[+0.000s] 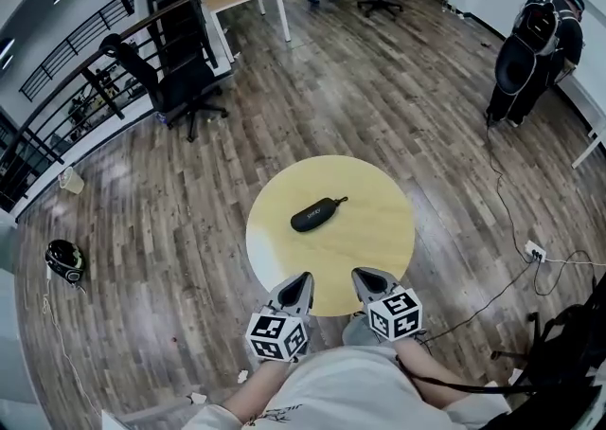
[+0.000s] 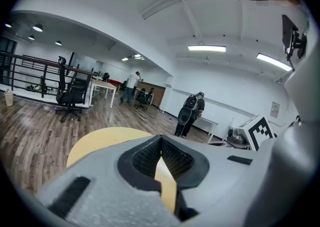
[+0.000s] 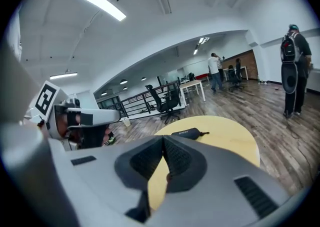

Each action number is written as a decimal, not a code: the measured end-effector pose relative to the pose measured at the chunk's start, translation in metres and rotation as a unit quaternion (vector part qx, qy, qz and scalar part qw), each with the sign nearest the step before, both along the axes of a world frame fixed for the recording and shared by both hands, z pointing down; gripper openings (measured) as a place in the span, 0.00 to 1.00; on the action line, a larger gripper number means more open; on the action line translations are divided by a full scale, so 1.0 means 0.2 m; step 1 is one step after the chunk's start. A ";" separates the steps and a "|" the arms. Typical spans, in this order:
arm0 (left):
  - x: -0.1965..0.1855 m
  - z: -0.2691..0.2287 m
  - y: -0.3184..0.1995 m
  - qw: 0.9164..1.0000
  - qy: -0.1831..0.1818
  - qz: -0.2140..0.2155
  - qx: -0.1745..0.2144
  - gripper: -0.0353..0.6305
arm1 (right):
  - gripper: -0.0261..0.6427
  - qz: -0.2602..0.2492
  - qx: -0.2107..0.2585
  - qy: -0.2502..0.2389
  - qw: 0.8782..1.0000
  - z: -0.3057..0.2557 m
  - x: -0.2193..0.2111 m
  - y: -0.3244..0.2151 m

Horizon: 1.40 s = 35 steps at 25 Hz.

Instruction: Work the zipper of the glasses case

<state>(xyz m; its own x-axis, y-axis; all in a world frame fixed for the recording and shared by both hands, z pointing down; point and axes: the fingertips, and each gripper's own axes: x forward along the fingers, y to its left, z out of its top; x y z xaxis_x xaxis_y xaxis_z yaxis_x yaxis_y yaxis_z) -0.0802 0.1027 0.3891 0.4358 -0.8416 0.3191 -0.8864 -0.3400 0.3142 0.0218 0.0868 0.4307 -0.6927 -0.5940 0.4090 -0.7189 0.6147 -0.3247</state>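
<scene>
The round yellow counter carries one thing only. Both grippers hover over its near edge, side by side and pointing inward: the left gripper and the right gripper each have their jaws pressed tip to tip with nothing between them.

The glasses case lies near the counter's middle, ahead of both grippers and well apart from them. Its long axis slants from near-left to far-right. The left gripper sits almost straight behind the case's body. The pull cord trails off the far-right end, so the right gripper looks slightly better placed for it.
</scene>
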 end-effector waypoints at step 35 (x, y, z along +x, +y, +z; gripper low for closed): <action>-0.14 0.36 -0.91 0.996 -0.053 0.057 -0.036 0.06 | 0.05 -0.007 0.010 0.082 0.997 0.34 -0.13 -0.91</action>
